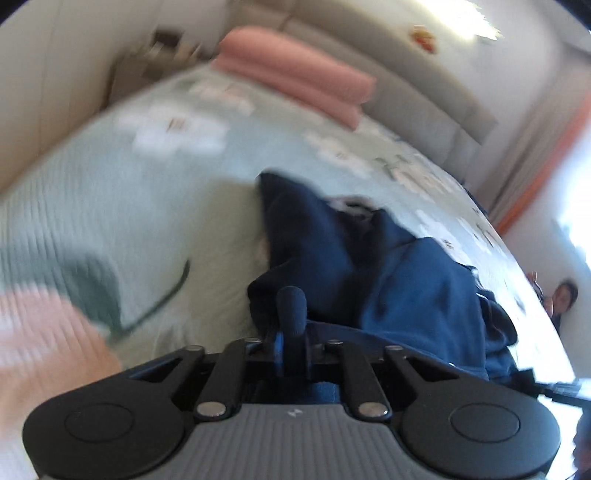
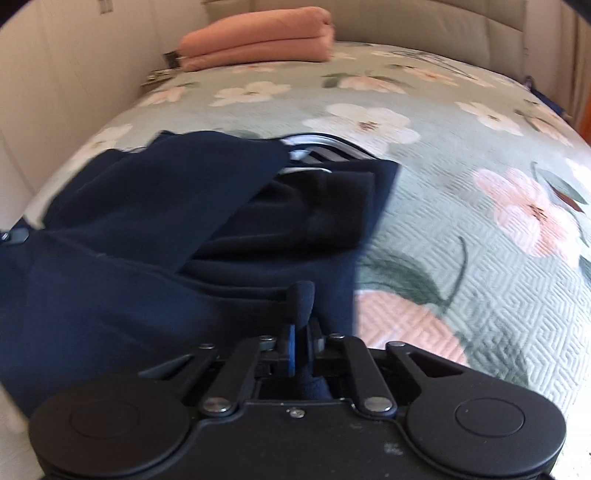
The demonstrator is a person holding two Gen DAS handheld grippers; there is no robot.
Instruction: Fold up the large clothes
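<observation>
A large navy blue garment (image 1: 399,280) lies bunched on a bed with a pale green floral quilt (image 1: 155,192). My left gripper (image 1: 291,306) is shut on the garment's left edge, fabric pinched between its fingers. In the right wrist view the same garment (image 2: 140,221) spreads to the left, with a striped collar or lining (image 2: 317,151) showing at its far end. My right gripper (image 2: 301,299) is shut on the garment's right edge. The left wrist view is blurred by motion.
A folded pink blanket (image 2: 258,37) lies at the head of the quilt (image 2: 461,229), also in the left wrist view (image 1: 295,77). A beige padded headboard (image 2: 424,22) runs behind it. A wall (image 2: 55,74) borders the bed's left side.
</observation>
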